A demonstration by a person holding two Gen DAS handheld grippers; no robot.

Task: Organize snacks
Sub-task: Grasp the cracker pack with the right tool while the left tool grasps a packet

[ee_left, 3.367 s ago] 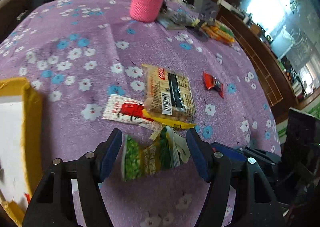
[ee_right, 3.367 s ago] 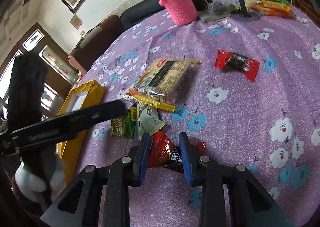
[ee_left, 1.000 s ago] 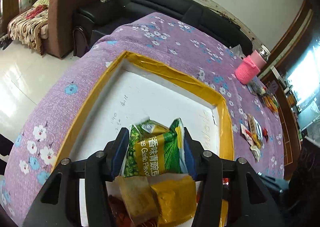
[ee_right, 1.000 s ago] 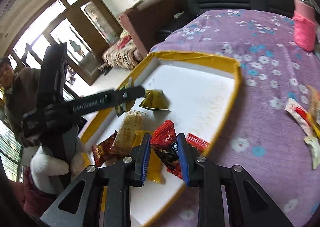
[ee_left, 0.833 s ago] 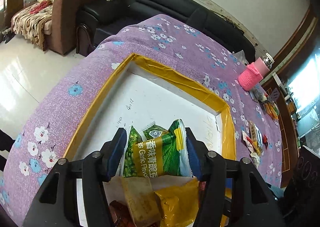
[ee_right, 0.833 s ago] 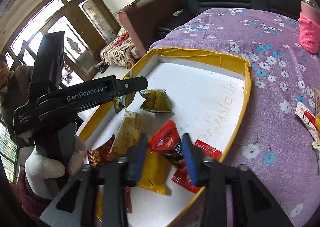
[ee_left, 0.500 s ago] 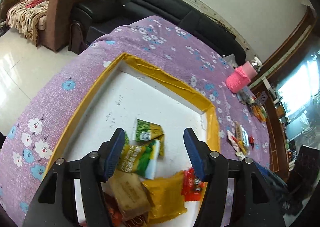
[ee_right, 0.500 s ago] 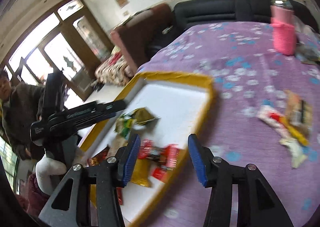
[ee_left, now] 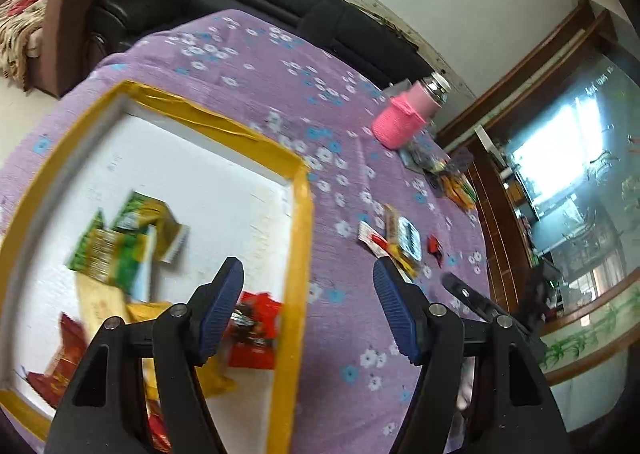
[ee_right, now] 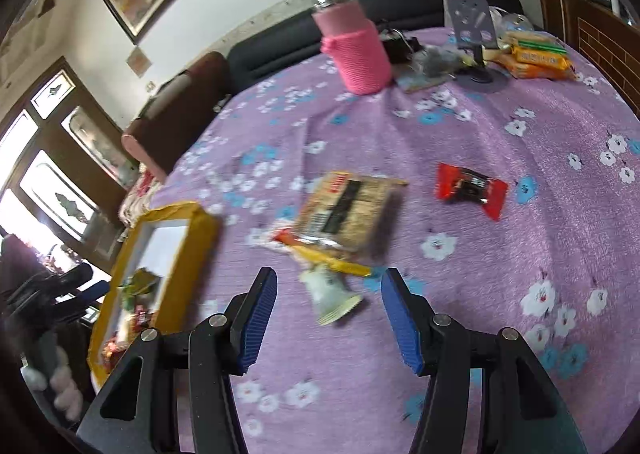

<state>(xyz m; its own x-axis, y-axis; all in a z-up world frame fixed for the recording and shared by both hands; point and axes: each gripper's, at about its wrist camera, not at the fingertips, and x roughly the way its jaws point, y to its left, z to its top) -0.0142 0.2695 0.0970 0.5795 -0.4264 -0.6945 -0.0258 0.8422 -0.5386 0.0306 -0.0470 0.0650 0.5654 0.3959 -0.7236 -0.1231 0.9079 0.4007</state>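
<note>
A white tray with a yellow taped rim holds green packets, a red candy and other wrappers. My left gripper hovers over the tray's right rim, its jaws opening with nothing between them. My right gripper is over the purple cloth, jaws opening. A small white packet lies on the cloth below its gap, untouched. Beyond it lie a yellow stick, a brown cracker pack and a red candy. The tray's rim sits at the left.
A pink-sleeved bottle, a phone stand and orange snack packs stand at the table's far side. A gloved hand holds the left gripper at the left edge. A black sofa and a wooden cabinet border the table.
Both grippers let their packets go into the tray and opened. The left one drew back toward the tray's right rim. The right one swung away to the loose snacks on the cloth.
</note>
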